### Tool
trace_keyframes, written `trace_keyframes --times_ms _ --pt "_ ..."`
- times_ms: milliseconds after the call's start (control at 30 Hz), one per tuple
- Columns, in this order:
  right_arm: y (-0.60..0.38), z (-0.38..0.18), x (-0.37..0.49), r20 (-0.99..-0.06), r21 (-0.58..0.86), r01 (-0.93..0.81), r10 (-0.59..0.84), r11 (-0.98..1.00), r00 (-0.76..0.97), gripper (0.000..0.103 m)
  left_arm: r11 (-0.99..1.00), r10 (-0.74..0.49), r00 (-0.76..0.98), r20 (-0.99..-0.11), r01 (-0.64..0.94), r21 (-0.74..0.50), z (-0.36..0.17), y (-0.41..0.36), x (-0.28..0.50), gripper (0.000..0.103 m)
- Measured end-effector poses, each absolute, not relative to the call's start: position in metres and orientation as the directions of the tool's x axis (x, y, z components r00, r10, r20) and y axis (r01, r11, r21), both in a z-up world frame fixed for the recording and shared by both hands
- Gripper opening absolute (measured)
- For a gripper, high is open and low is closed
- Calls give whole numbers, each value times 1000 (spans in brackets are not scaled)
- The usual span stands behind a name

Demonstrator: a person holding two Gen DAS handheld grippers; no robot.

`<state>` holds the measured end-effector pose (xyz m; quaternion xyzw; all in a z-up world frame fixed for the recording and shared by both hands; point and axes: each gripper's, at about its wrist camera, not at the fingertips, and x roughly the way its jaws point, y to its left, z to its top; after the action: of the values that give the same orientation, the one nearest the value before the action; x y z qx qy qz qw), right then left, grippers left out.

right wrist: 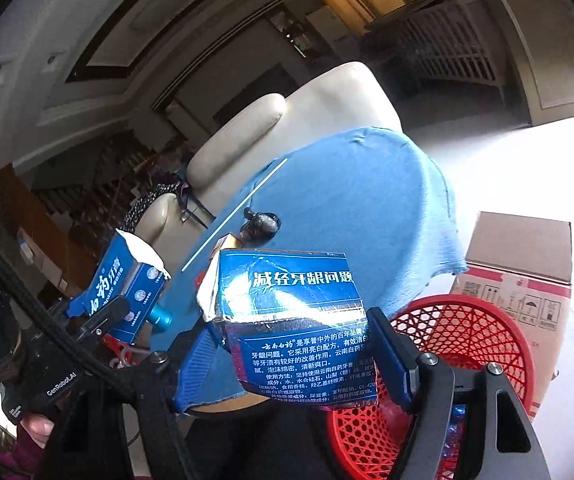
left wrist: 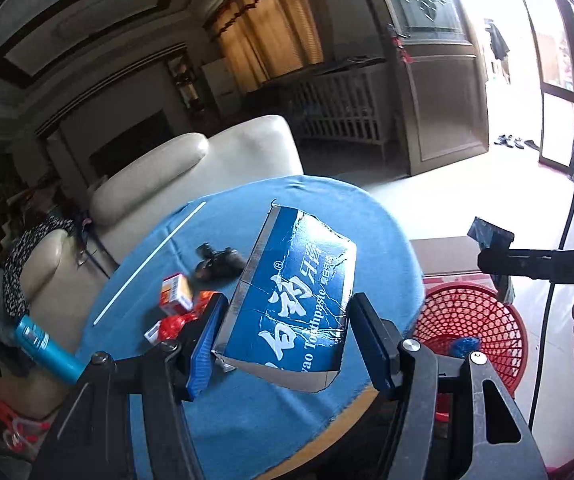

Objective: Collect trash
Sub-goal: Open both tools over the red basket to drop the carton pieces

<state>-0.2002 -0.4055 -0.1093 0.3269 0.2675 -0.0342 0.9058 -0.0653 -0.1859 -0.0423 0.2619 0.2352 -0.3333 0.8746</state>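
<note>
writing: "toothpaste" on blue box piece (left wrist: 295,300), "genrobot.ai" on left gripper (right wrist: 99,320) | left gripper and right gripper (right wrist: 291,344) each clamp a blue box piece | surface: blue cloth (left wrist: 223,412), red basket (right wrist: 467,344) beside it

Two wrist fisheyes, close over their own grippers, angled down, sharing blue-clothed table (left wrist: 215,224), red basket (right wrist: 467,344)

Two torn blue toothpaste boxes (left wrist: 295,296) (right wrist: 295,328) held tilted above the red mesh basket (right wrist: 463,344).
</note>
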Motion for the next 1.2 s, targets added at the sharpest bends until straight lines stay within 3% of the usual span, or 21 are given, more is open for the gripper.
trace_keyframes --times_ms 300,600,900,1067,1200 --pt "-455 -141 -238 -462 719 267 154 641 874 76 515 -485 469 -738 835 192 -66 -234 -78 64" --pt "-493 -181 -255 -514 761 360 162 539 842 77 430 -429 299 -853 897 98 -115 -276 -92 66" --pt "-493 -209 -248 -606 729 469 151 498 781 79 452 -382 285 -879 887 91 -133 -283 -92 68" --pt "-481 -201 -240 -601 711 440 150 548 785 80 510 -369 340 -865 852 118 -127 -269 -83 69" --pt "-473 -188 -239 -569 717 407 138 565 811 80 564 -348 470 -811 796 219 -109 -246 -78 69"
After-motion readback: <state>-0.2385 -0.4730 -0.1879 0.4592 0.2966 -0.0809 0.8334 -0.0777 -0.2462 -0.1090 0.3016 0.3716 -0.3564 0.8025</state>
